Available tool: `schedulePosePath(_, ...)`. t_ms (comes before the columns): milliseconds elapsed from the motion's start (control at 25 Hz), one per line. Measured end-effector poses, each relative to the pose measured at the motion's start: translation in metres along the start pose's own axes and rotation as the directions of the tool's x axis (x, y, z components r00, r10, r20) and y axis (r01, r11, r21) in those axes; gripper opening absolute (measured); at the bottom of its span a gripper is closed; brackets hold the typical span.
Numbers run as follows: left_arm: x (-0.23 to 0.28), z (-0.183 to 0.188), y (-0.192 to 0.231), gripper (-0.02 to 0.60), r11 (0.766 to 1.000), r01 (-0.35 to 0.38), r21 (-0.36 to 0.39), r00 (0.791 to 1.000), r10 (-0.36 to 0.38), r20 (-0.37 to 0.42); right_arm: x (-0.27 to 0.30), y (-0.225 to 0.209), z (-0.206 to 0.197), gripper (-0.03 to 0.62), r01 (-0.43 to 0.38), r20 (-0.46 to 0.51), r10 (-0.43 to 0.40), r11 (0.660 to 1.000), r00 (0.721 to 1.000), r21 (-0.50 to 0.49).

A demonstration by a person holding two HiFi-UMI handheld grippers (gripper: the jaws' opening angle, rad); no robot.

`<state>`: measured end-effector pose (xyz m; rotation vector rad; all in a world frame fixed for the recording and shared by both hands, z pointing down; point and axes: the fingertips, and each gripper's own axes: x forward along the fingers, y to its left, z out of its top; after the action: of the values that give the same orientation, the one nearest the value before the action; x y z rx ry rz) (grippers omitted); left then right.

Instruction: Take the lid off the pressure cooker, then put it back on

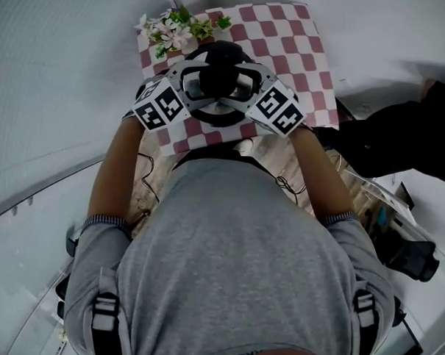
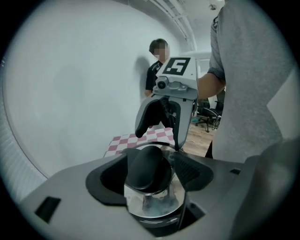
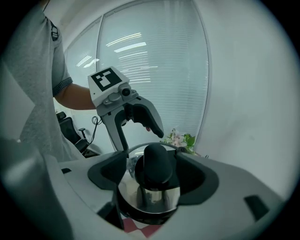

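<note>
The pressure cooker's steel lid [image 2: 151, 205] [image 3: 149, 198] has a tall black knob [image 1: 218, 76] [image 2: 146, 168] [image 3: 158, 163]. It sits over the red-and-white checked cloth [image 1: 294, 48]. My left gripper [image 1: 206, 89] [image 2: 149, 161] comes in from the left and my right gripper [image 1: 235, 88] [image 3: 157, 161] from the right. They face each other. Each has its jaws closed against the sides of the knob. The cooker's body is hidden under the lid and the grippers. I cannot tell whether the lid rests on it or hangs just above.
A bunch of flowers [image 1: 175, 28] [image 3: 180, 139] lies at the cloth's far edge. A person in dark clothes [image 1: 397, 129] [image 2: 154, 70] stands to the right by the white wall. Office chairs [image 2: 206, 115] [image 3: 65, 126] and cables are on the wooden floor behind me.
</note>
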<state>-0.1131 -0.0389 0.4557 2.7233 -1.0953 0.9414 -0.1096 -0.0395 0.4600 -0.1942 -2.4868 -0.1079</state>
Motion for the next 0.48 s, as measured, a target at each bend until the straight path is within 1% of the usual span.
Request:
schedulePosePath(120,0.009,-0.007,0.001,0.328,0.997,0.069,0.035,0.995,-0.067,-0.071,0.006,-0.001,-0.002,0.347,-0.015,-0.046,0.015,1.000,0.999,0.004)
schedulePosePath(200,0.015,-0.012,0.001,0.328,0.991,0.122,0.053,0.986,-0.114,-0.125,0.011,-0.001,-0.006,0.347,-0.024,-0.085,0.023,1.000,0.996,-0.001)
schedulePosePath(320,0.023,-0.021,0.002,0.328,0.979,0.188,0.083,0.964,-0.168,-0.208,0.019,-0.001,-0.012,0.348,-0.045,-0.144,0.044,0.999,0.989,-0.004)
schedulePosePath(480,0.031,-0.033,0.005,0.330,0.959,0.262,0.110,0.924,-0.217,-0.315,0.024,-0.006,-0.021,0.350,-0.055,-0.218,0.050,0.998,0.975,-0.019)
